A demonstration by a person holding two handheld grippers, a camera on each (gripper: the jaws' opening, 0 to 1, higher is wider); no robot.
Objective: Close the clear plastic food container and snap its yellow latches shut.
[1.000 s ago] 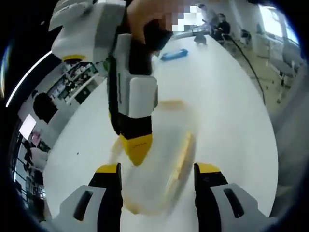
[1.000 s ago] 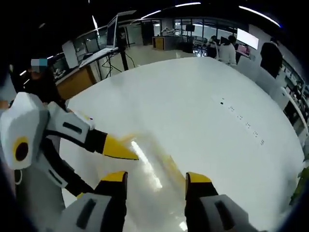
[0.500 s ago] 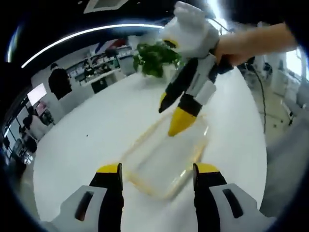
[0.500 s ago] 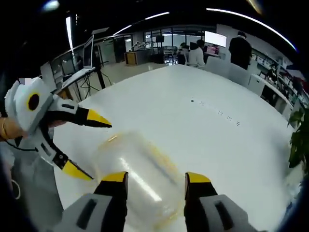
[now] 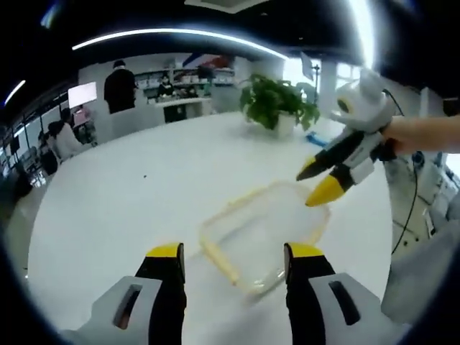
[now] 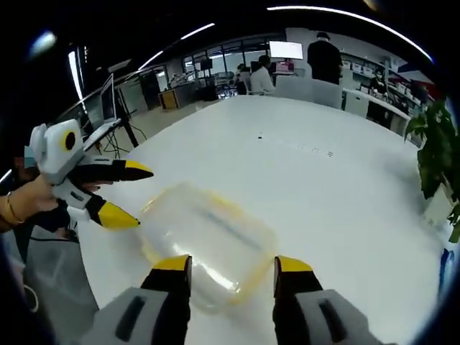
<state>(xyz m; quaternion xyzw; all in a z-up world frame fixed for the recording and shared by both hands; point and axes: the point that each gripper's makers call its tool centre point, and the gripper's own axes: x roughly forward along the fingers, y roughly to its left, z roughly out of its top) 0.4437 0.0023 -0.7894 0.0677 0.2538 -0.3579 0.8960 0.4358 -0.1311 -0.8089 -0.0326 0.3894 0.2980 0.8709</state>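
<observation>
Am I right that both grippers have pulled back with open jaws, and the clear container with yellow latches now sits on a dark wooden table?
Not quite: the table is white, not dark wood, as the left gripper view shows. The rest holds: the clear container lies on it, and the left gripper and right gripper hover apart from it with jaws open.

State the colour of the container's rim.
Yellow rim on the clear container, clearest in the left gripper view.
</observation>
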